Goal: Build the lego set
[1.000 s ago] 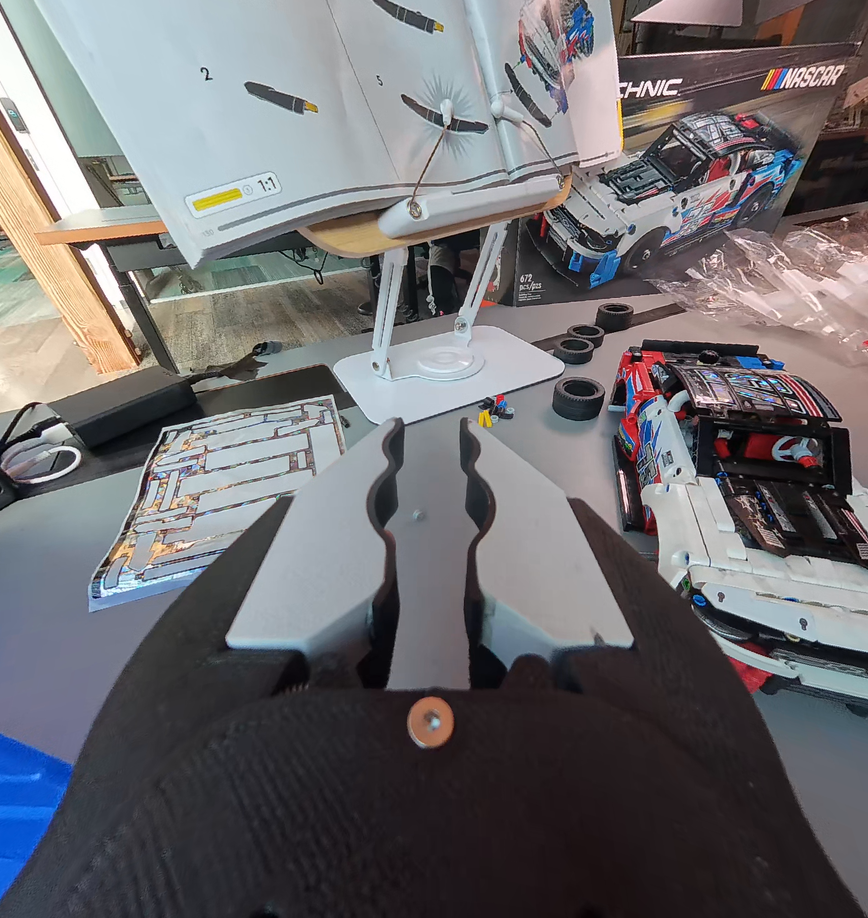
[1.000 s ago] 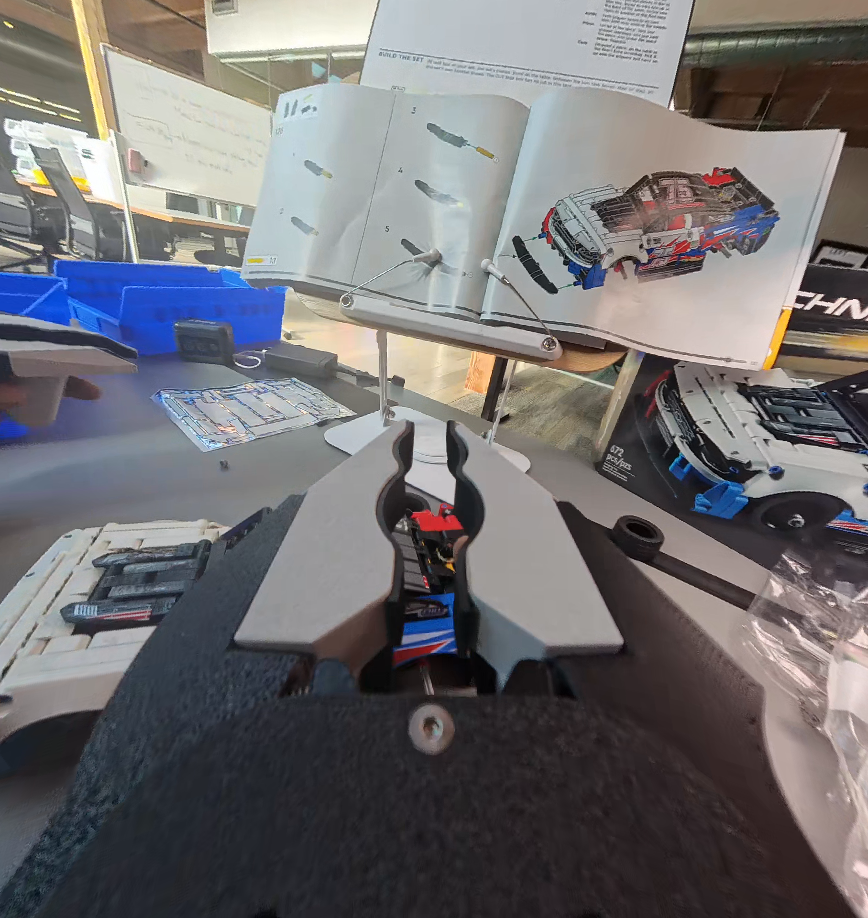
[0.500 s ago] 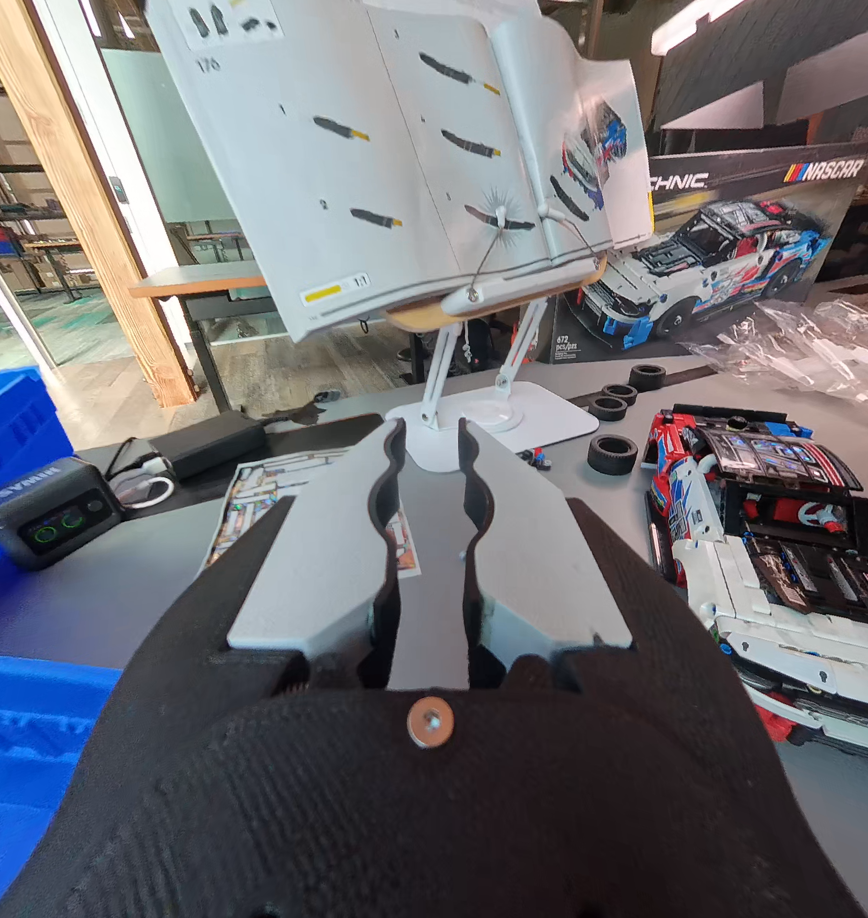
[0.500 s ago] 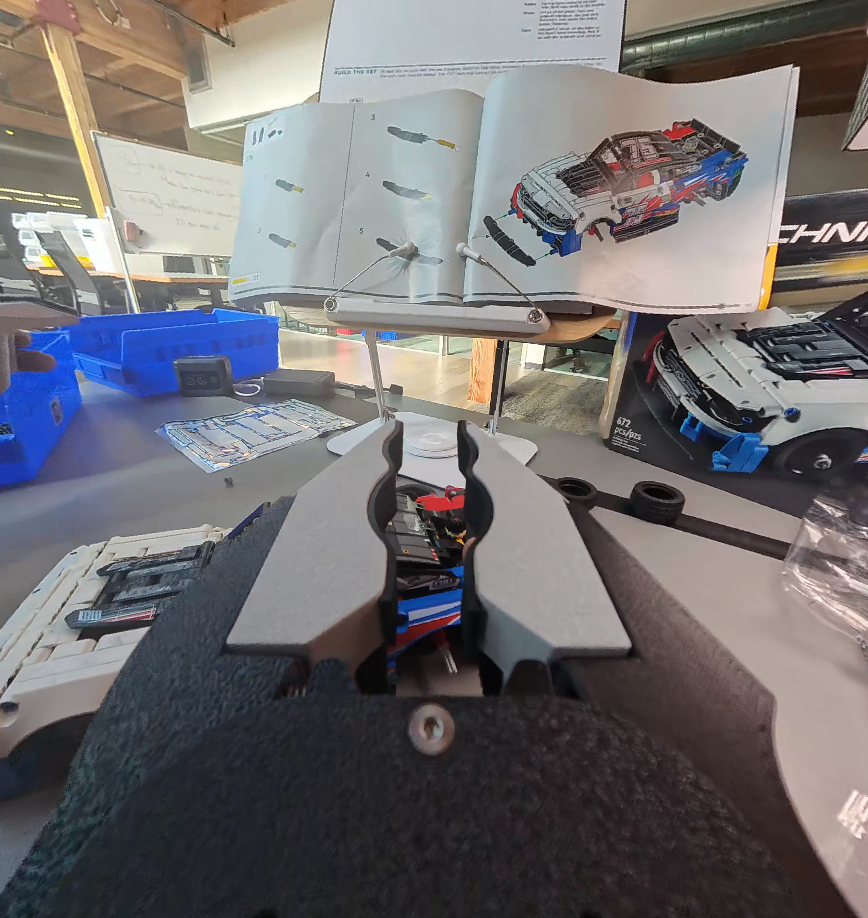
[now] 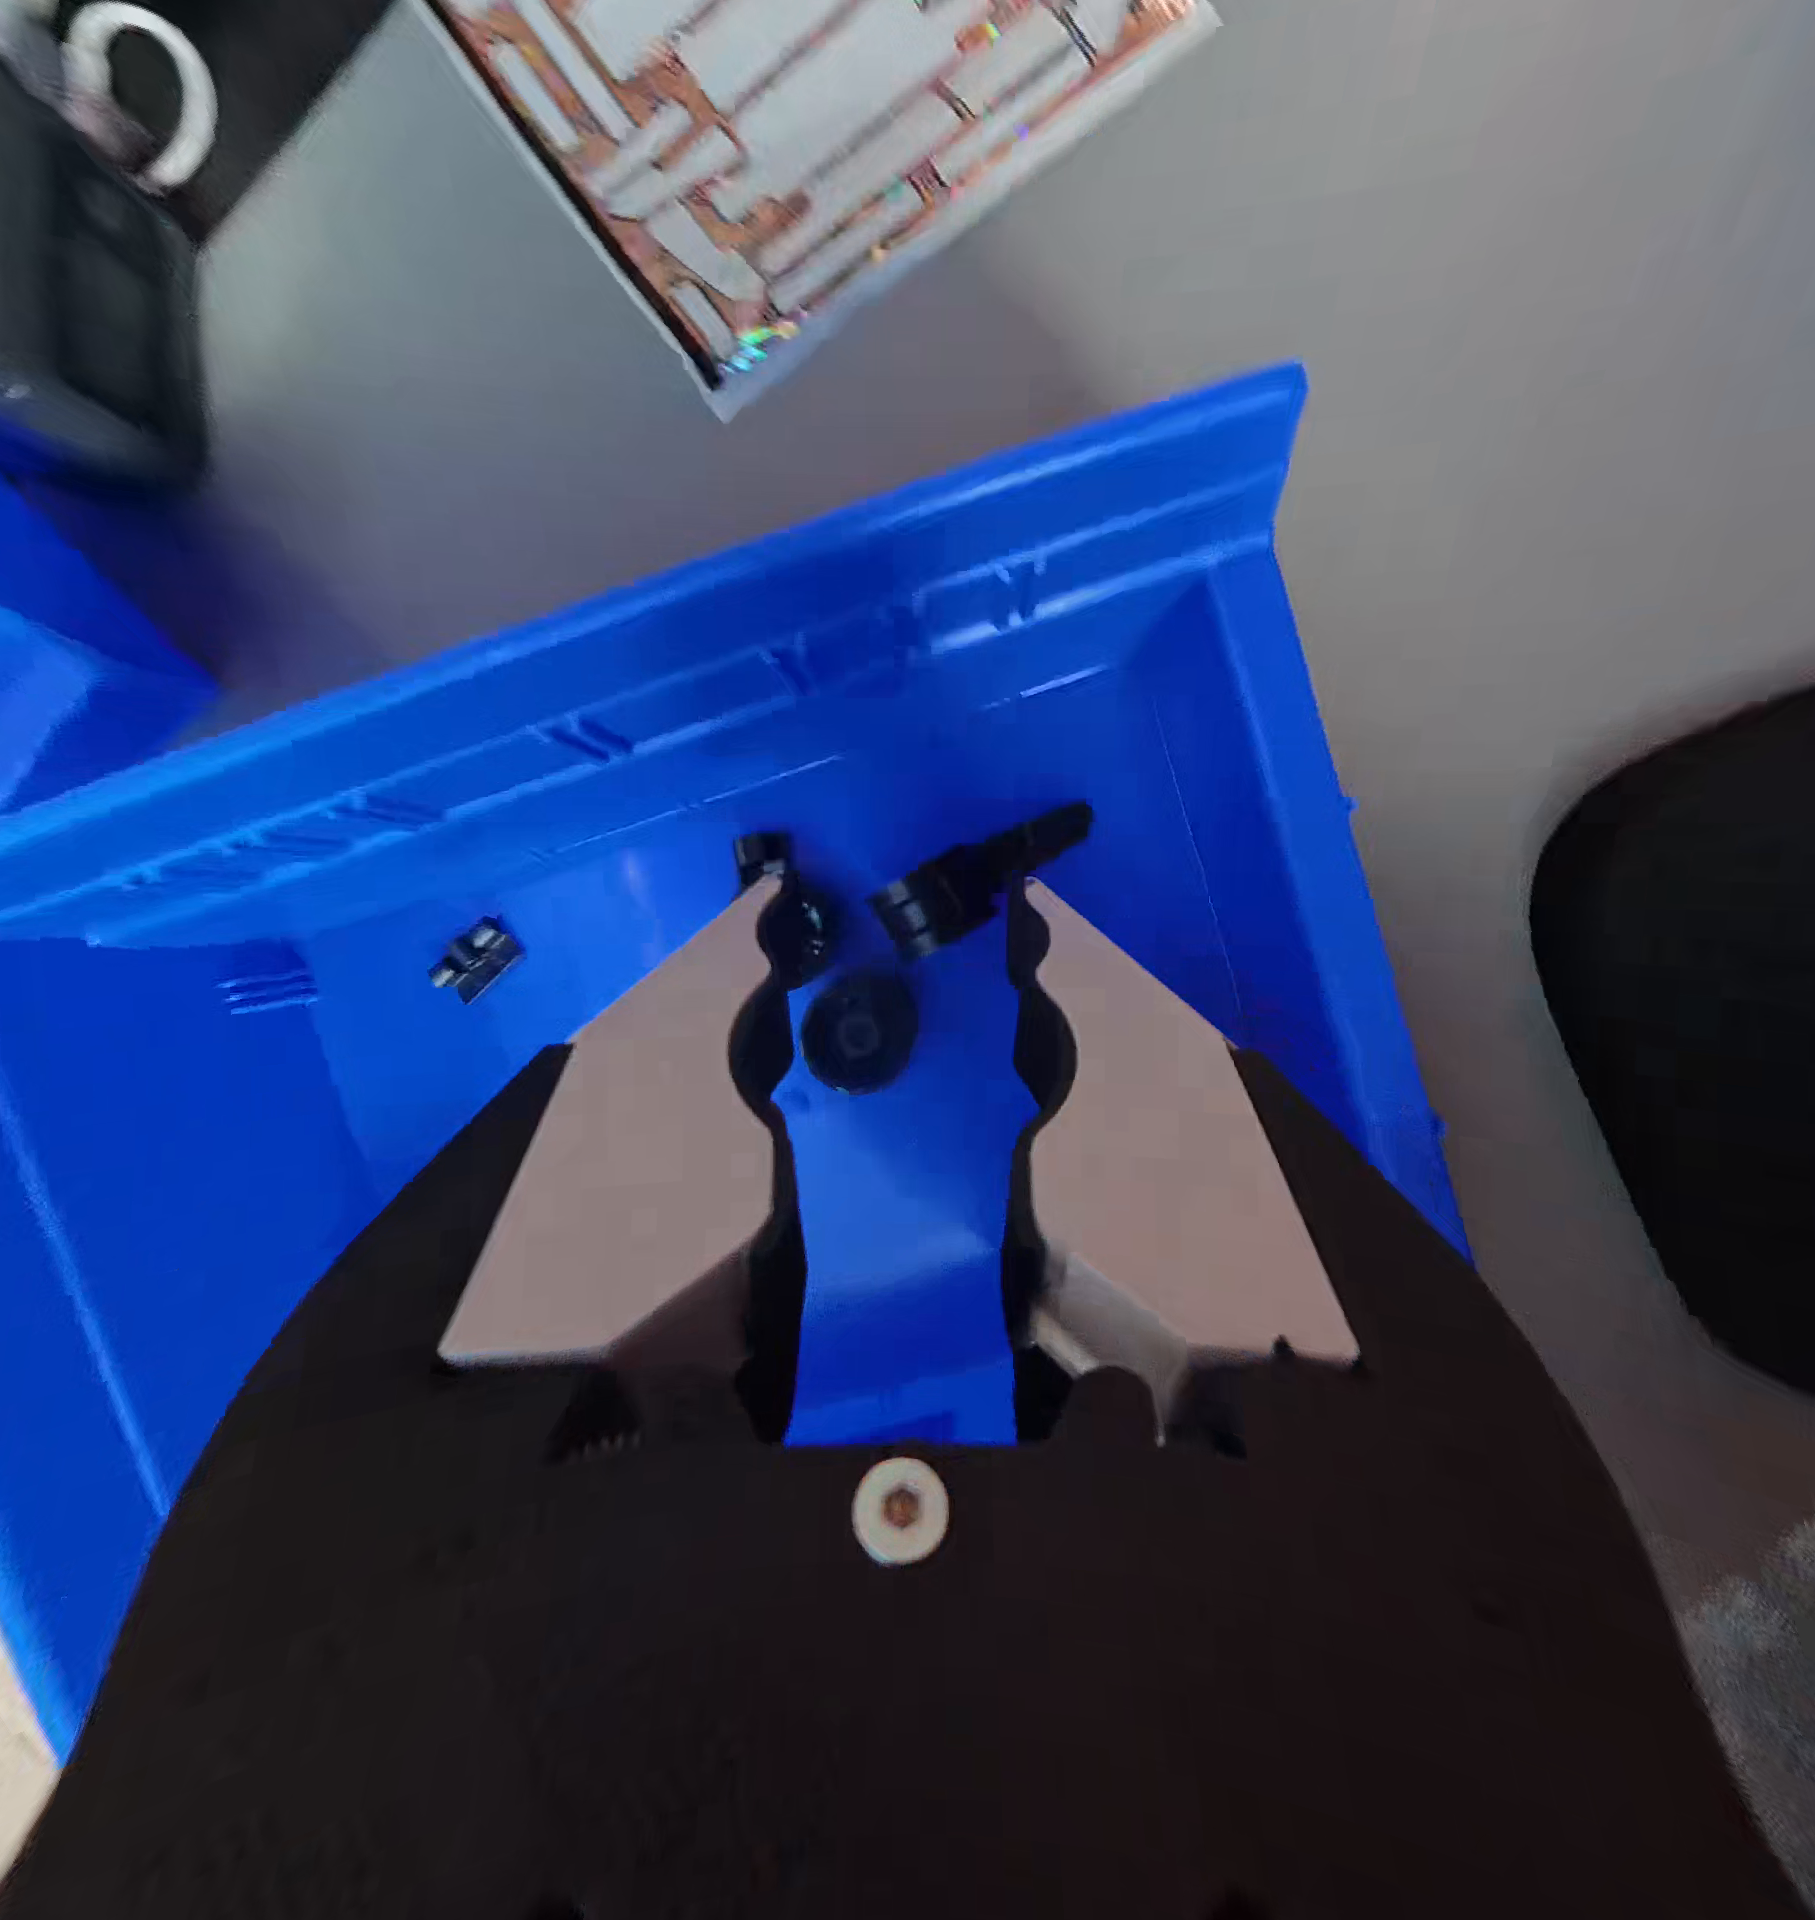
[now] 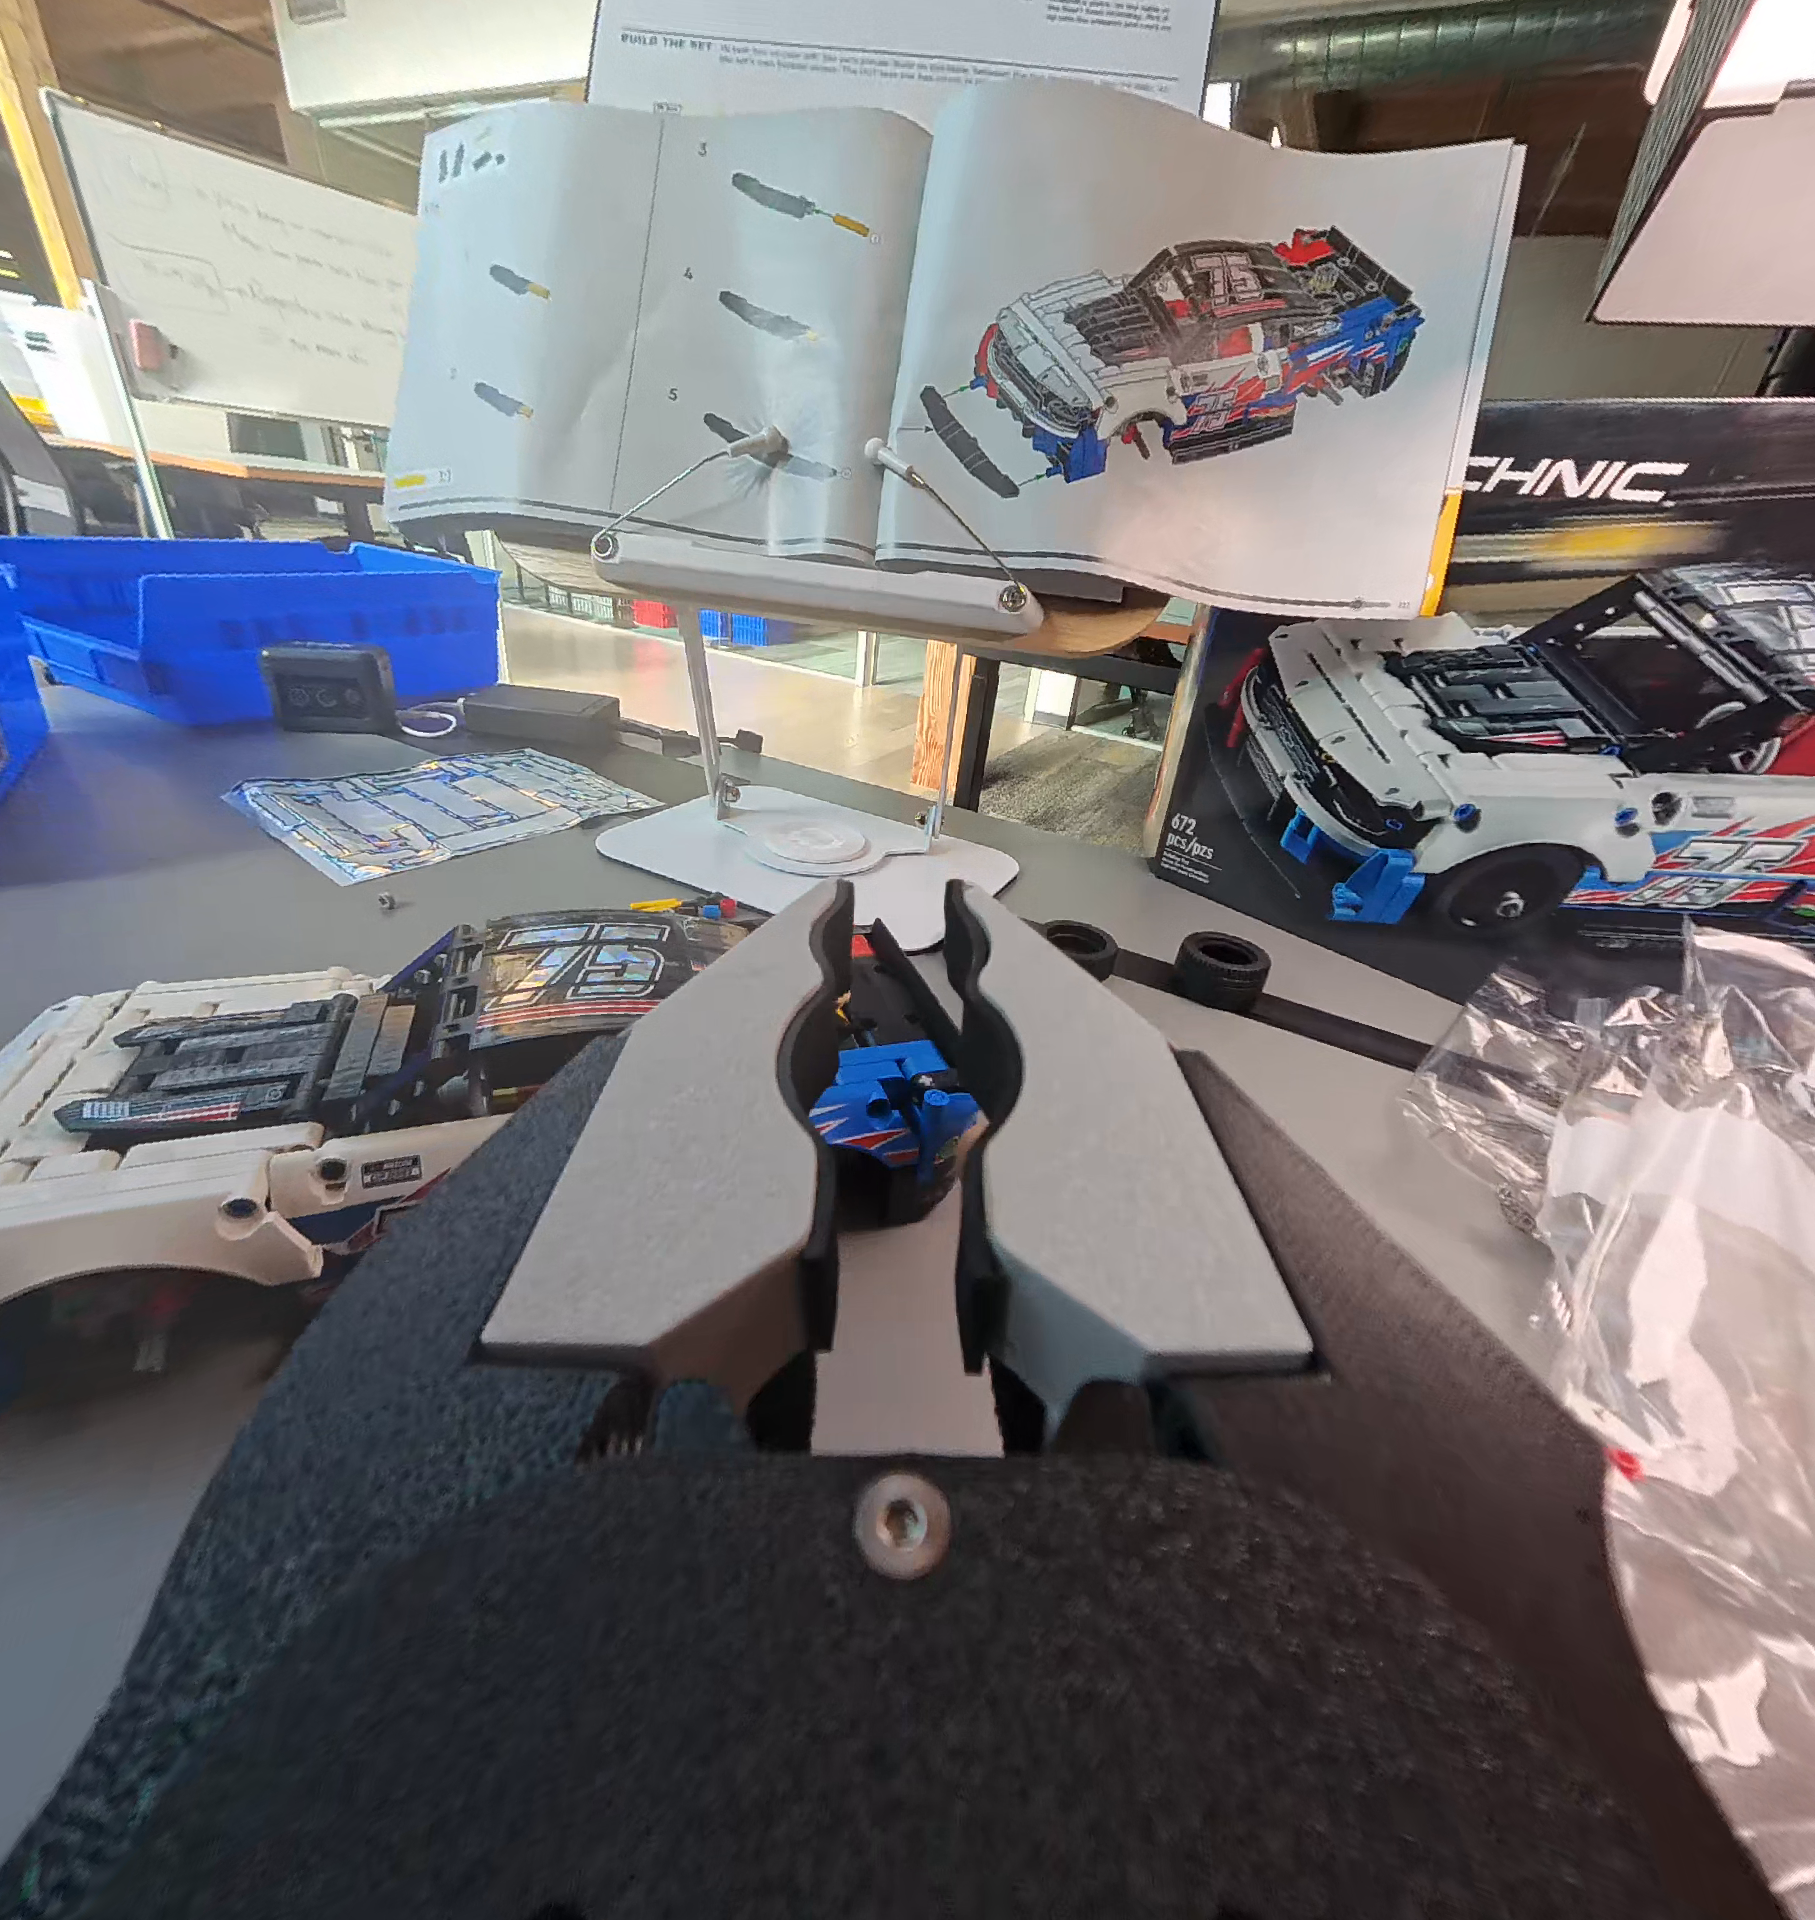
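Grey counter (image 5: pixel 1505 312) — blue plastic bin (image 5: pixel 674 727): round black Lego piece (image 5: pixel 858 1034) lies between left gripper (image 5: pixel 892 894) jaws, apart; black bar (image 5: pixel 976 878) at 12 o'clock.

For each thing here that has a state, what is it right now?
Left tool: open, empty, over the blue plastic bin.
Blue plastic bin: holds a few small black pieces.
Right tool: open, empty, above the car's rear.
White Lego car: partly built, wheels off.
Instruction booklet: open on its stand.
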Demonstrator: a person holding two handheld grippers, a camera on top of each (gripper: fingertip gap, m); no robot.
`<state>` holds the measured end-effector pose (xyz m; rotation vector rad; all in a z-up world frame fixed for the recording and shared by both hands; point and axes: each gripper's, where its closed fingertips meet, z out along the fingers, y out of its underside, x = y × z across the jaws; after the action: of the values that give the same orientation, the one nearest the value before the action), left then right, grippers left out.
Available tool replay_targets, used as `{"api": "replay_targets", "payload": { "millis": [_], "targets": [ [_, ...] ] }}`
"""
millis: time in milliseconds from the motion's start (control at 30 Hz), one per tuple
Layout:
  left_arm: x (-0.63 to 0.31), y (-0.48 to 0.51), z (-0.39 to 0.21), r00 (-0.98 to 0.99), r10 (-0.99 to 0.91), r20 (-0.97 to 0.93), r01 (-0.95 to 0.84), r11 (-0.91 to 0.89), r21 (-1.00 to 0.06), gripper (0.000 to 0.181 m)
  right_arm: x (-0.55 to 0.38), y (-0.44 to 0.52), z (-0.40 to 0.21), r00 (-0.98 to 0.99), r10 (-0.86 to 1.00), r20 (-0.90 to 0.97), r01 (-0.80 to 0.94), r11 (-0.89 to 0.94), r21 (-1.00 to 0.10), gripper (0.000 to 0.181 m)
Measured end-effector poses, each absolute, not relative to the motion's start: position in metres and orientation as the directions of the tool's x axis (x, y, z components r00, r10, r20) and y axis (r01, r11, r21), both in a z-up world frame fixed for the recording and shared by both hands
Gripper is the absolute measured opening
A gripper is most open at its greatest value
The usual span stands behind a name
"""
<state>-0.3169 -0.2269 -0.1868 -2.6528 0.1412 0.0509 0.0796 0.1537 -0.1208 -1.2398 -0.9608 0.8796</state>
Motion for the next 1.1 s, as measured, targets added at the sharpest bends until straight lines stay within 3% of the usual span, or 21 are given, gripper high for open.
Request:
{"api": "replay_targets", "payload": {
  "millis": [100,200,233,300,433,533,633,800,867,1000,1100],
  "targets": [
    [-0.310,-0.234,-0.222,0.952,-0.282,-0.121,-0.306,-0.899,-0.314,0.050,0.084,0.157,-0.120,0.378,0.909,0.173,0.015,0.181,-0.983,0.014],
    [-0.307,-0.232,-0.242,0.919,-0.368,-0.142,-0.393,-0.884,-0.253,0.042,0.088,0.161,-0.127,0.393,0.906,0.157,0.024,0.161,-0.987,0.014],
    [-0.314,-0.231,-0.244,0.910,-0.372,-0.184,-0.408,-0.884,-0.228,0.032,0.089,0.162,-0.129,0.399,0.904,0.153,0.029,0.155,-0.988,0.013],
    [-0.323,-0.234,-0.243,0.918,-0.351,-0.187,-0.386,-0.899,-0.207,0.031,0.090,0.166,-0.130,0.410,0.899,0.156,0.038,0.154,-0.987,0.013],
    [-0.362,-0.267,-0.242,0.898,-0.332,-0.288,-0.361,-0.931,-0.052,0.032,0.090,0.170,-0.134,0.419,0.897,0.143,0.042,0.138,-0.990,0.013],
    [-0.352,-0.267,-0.228,0.914,-0.306,-0.267,-0.349,-0.928,-0.131,0.044,0.088,0.172,-0.137,0.420,0.897,0.138,0.050,0.129,-0.990,0.013],
    [-0.280,-0.266,-0.214,0.917,-0.399,0.007,-0.380,-0.878,-0.292,0.042,0.087,0.172,-0.139,0.419,0.897,0.141,0.058,0.129,-0.990,0.013],
    [-0.248,-0.294,-0.242,0.868,-0.478,0.133,-0.460,-0.876,-0.144,0.039,0.085,0.173,-0.144,0.416,0.899,0.137,0.071,0.118,-0.990,0.013],
    [-0.260,-0.300,-0.254,0.877,-0.472,0.093,-0.468,-0.882,-0.056,0.013,0.085,0.172,-0.144,0.418,0.896,0.149,0.080,0.127,-0.989,0.013],
    [-0.314,-0.311,-0.252,0.911,-0.403,-0.083,-0.397,-0.914,0.087,0.013,0.088,0.173,-0.144,0.429,0.889,0.163,0.089,0.138,-0.986,0.012],
    [-0.321,-0.293,-0.244,0.935,-0.337,-0.110,-0.344,-0.938,-0.046,0.036,0.087,0.173,-0.144,0.430,0.890,0.150,0.081,0.128,-0.988,0.012]
  ]
}}
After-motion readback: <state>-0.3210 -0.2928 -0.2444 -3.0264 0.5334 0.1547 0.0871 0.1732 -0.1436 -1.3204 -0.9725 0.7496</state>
